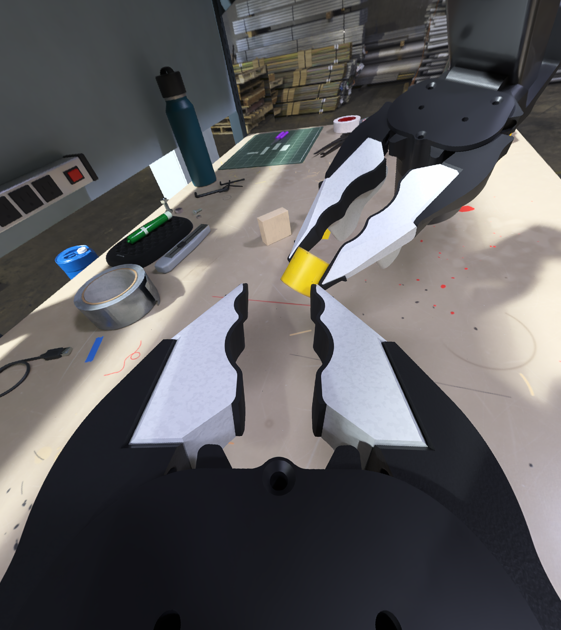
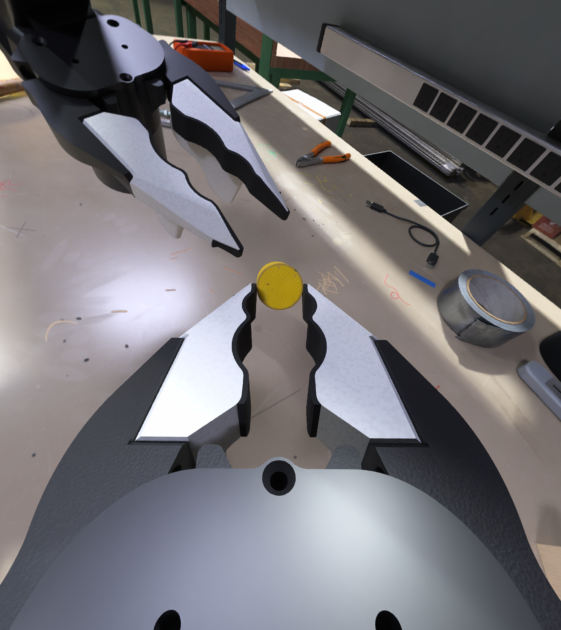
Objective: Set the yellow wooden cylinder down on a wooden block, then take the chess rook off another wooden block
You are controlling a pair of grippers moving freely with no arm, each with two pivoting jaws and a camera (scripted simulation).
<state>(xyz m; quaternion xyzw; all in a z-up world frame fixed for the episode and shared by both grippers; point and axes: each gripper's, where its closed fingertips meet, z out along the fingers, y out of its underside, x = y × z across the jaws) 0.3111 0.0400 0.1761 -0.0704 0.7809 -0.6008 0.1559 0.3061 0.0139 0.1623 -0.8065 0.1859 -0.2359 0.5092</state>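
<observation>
Right gripper [image 2: 279, 289] clamped on the yellow wooden cylinder [image 2: 279, 285], jaws narrow, 1 fingertip [image 2: 250, 296] on each side of its round body, flat end face turned toward the right wrist camera at frame centre. Held clear of the desk [image 2: 67, 341], cylinder lying tilted rather than upright. In the left wrist view, same cylinder [image 1: 302, 271] just right of centre, pinched at the tips of the right gripper [image 1: 306, 269], which reaches down from the upper right.

Left gripper [image 1: 279, 289] empty, jaws moderately wide, pointing at the cylinder with its right tip just beside it; whether touching, cannot tell. In the right wrist view, left gripper [image 2: 262, 235] in the upper left, tips near the cylinder but apart.

1 wooden block [image 1: 274, 225] on the desk [image 1: 476, 341] above centre in the left wrist view, just left of the right gripper's fingers, top bare. Chess rook not visible in either view.

At left in that view: grey tape roll [image 1: 117, 296], blue can [image 1: 75, 260], green marker [image 1: 149, 226] on a black pad [image 1: 149, 243], teal bottle [image 1: 187, 129], black cable [image 1: 16, 371]. Green cutting mat [image 1: 272, 148] at top centre.
</observation>
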